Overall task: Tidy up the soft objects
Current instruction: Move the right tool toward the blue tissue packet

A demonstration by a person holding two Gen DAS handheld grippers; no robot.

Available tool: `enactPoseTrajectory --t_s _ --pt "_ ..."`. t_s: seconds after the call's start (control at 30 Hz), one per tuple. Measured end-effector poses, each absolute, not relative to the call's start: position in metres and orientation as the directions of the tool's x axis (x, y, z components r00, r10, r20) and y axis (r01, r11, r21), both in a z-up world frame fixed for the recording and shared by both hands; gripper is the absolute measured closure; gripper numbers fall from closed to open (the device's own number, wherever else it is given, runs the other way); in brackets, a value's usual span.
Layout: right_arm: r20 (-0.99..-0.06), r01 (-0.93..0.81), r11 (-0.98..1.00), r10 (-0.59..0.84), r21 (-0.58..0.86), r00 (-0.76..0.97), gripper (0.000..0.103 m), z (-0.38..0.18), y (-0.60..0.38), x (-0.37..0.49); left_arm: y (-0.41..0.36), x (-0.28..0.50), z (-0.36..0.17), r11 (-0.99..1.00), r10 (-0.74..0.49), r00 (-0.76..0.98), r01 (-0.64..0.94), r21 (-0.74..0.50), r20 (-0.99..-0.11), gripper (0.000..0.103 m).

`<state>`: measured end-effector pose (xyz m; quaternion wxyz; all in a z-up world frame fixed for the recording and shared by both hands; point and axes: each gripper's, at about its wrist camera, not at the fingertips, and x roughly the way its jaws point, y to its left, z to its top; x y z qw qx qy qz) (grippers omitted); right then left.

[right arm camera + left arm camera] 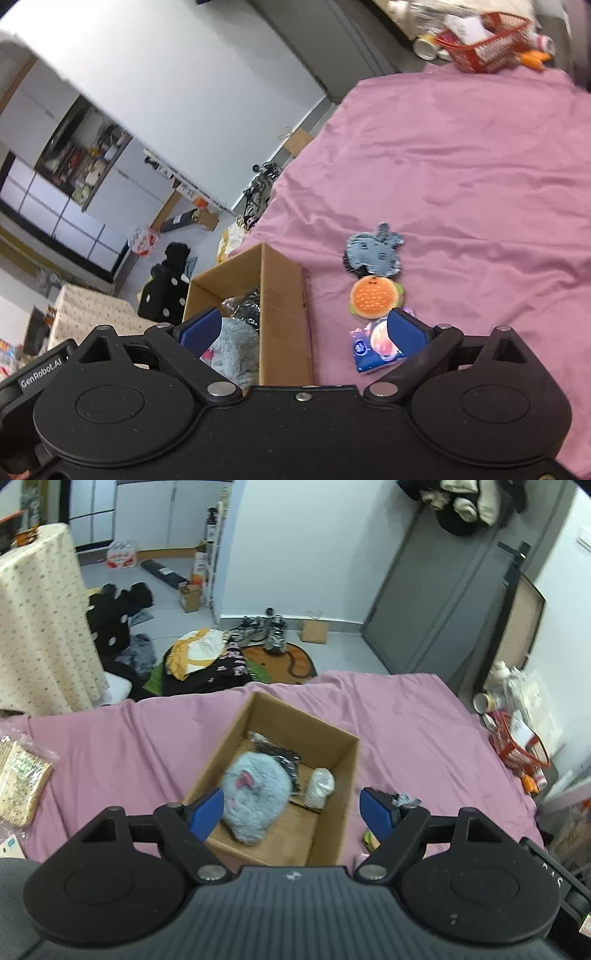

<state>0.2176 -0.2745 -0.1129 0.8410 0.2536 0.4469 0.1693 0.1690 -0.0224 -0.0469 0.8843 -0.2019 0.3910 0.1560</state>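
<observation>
The left tongs are hanging spread wide and holding nothing, right over the near end of the cardboard box that is sitting on the pink bed sheet. Between and just beyond the blue pads the fluffy grey plush is lying inside the box, close to the left pad, though contact cannot be told. Just to its right a white wrapped bundle is leaning at the box's right wall, and a black packet is lying further in, behind both.

The right tongs are also gaping wide and empty, straddling the box's right wall: the left pad is over the plush, the right pad over a blue tissue pack lying on the sheet outside the box. Just beyond that pack a burger-shaped toy is lying, and touching its far side a flat grey-blue soft piece.

Further out, the sheet is stretching bare to the bed's far edge and right side, giving open room; a red basket is standing past the far corner.
</observation>
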Motion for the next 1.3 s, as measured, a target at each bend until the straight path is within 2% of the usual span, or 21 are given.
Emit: enactPoseTrajectory --t_s 0.2,0.37,0.47,0.57,0.67,0.73,0.87,0.97,1.1,1.17,1.3 --pt "-0.680 0.001 0.802 0.505 0.597 0.532 0.006 -0.135 -0.296 0.222 -0.052 0.178 -0.052 0.892 0.068 0.657 -0.377 -0.249 -0.751 0.024" --pt "-0.693 0.119 0.773 0.475 0.624 0.543 0.008 -0.149 -0.317 0.229 -0.081 0.189 -0.060 0.903 0.052 0.637 -0.359 -0.236 -0.769 0.024" --pt "-0.694 0.155 0.748 0.490 0.646 0.528 0.015 -0.162 -0.326 0.232 -0.098 0.196 -0.064 0.915 0.034 0.638 -0.330 -0.233 -0.769 0.024" --pt "-0.689 0.212 0.697 0.526 0.685 0.498 0.028 -0.179 -0.335 0.235 -0.112 0.205 -0.074 0.919 0.018 0.621 -0.319 -0.231 -0.784 0.027" --pt "-0.684 0.268 0.649 0.558 0.712 0.470 0.035 -0.196 -0.344 0.238 -0.120 0.210 -0.083 0.918 0.024 0.608 -0.328 -0.224 -0.794 0.034" --pt "-0.687 0.285 0.639 0.564 0.714 0.457 0.035 -0.203 -0.346 0.239 -0.125 0.215 -0.091 0.916 0.017 0.593 -0.333 -0.226 -0.805 0.044" --pt "-0.703 0.304 0.642 0.568 0.704 0.429 0.036 -0.217 -0.345 0.245 -0.137 0.222 -0.104 0.918 0.013 0.571 -0.332 -0.216 -0.821 0.046" --pt "-0.709 0.339 0.624 0.581 0.704 0.400 0.045 -0.232 -0.347 0.248 -0.144 0.225 -0.111 0.919 0.019 0.560 -0.337 -0.206 -0.828 0.049" --pt "-0.720 0.353 0.627 0.592 0.694 0.363 0.047 -0.244 -0.344 0.251 -0.149 0.231 -0.122 0.916 0.035 0.530 -0.356 -0.185 -0.847 0.062" --pt "-0.727 0.356 0.634 0.590 0.687 0.351 0.047 -0.249 -0.342 0.253 -0.149 0.233 -0.126 0.914 0.054 0.521 -0.370 -0.168 -0.852 0.063" --pt "-0.730 0.369 0.630 0.601 0.683 0.327 0.058 -0.261 -0.338 0.258 -0.148 0.238 -0.134 0.907 0.053 0.504 -0.385 -0.169 -0.862 0.065"
